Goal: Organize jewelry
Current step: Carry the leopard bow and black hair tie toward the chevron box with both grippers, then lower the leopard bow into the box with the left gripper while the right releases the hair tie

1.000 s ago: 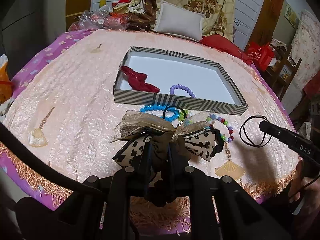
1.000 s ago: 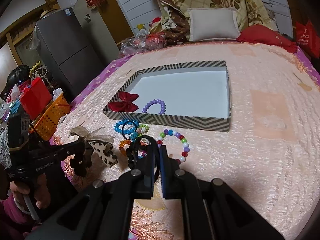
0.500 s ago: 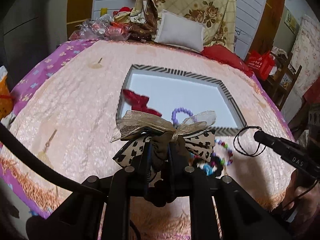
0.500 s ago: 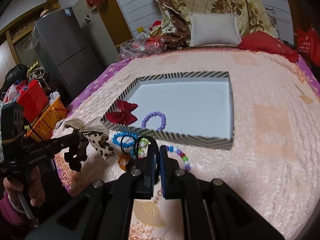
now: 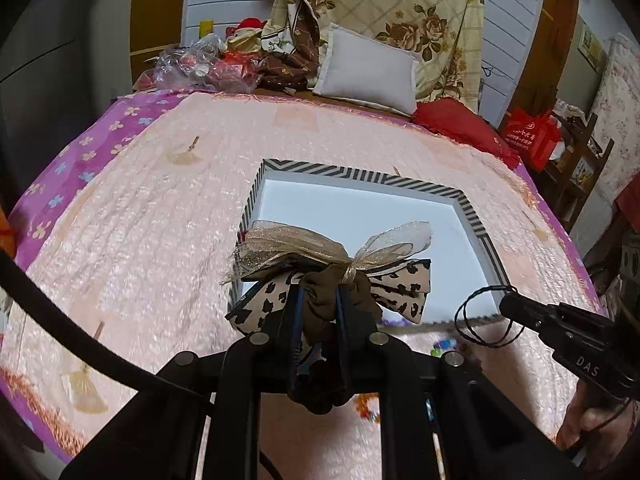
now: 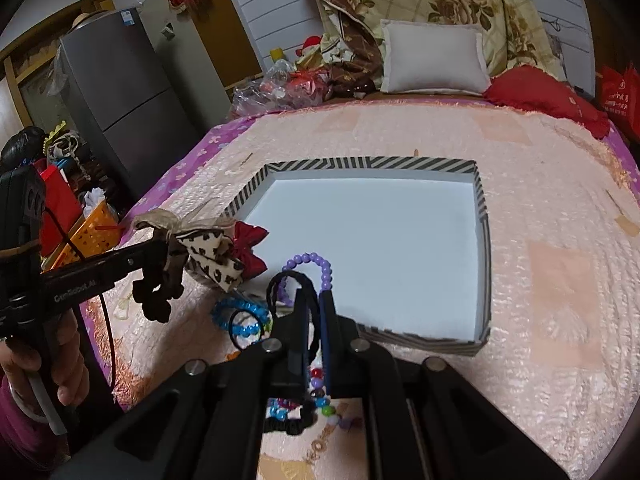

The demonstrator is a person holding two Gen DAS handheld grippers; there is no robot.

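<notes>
Since a second ago we have carried both grippers forward from the near pile of beads to the near edge of the striped box (image 6: 482, 248).

Our left gripper (image 5: 318, 300) is clamped on the brown knot of the leopard bow (image 5: 332, 280), whose long axis runs left to right across the fingers. In the right wrist view the bow hangs over the box's near left corner, just beside the red bow (image 6: 248, 248) already lying inside. Our right gripper (image 6: 314, 304) is pinched tight on a thin black hair tie (image 6: 290, 280), whose loop dangles just over the near wall, close to the purple bead bracelet (image 6: 312, 268) on the box floor.

The white floor of the box lies ahead of and below both grippers, stretching away to the far right. We judge the left hand the nearer to a drop, since its bow is already partly over the floor. Blue beads (image 6: 240, 318) and mixed coloured beads (image 6: 316, 400) wait on the pink bedspread (image 6: 560, 280), near side of the box.
</notes>
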